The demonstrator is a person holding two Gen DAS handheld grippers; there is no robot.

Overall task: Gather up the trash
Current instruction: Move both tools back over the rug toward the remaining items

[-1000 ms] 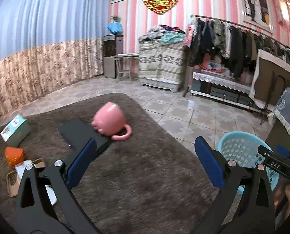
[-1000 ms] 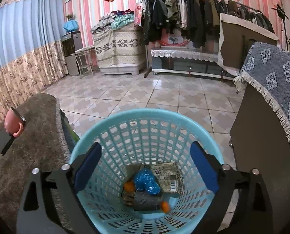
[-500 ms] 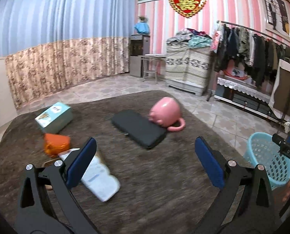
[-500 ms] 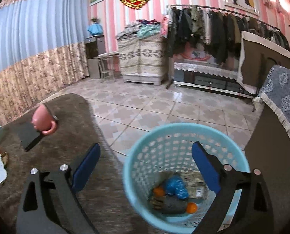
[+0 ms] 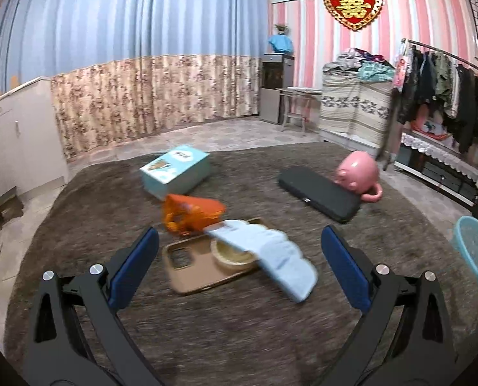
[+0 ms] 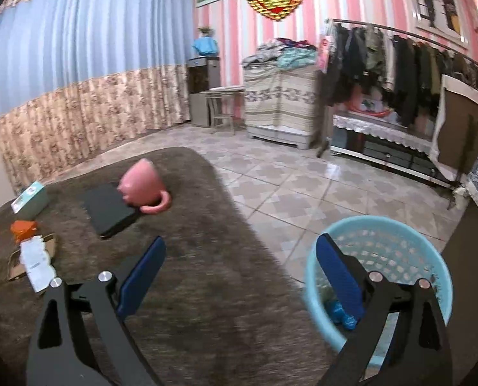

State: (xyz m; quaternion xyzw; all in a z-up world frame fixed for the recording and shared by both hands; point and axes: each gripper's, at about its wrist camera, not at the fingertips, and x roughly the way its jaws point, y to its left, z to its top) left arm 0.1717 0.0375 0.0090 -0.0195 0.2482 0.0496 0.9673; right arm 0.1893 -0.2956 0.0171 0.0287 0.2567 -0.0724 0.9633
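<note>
Left gripper (image 5: 239,268) spread wide, empty, above the brown cloth (image 5: 239,337). White-blue wrapper (image 5: 271,254) lies mid-surface, long axis running from far-left to near-right, draped over a tan phone case (image 5: 190,270); orange packet (image 5: 190,214) touches its far end. Near edge bare. Right gripper (image 6: 239,276) also wide, empty, over the right edge; blue basket (image 6: 399,244) on floor holds blue scrap (image 6: 338,315).

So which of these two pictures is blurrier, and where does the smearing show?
Left wrist view: the orange wrapper and white packet smear sideways; gripper arms stay sharp. Right wrist view: the brown rug and blue basket streak; far wall crisper. Both bend at the edges.
</note>
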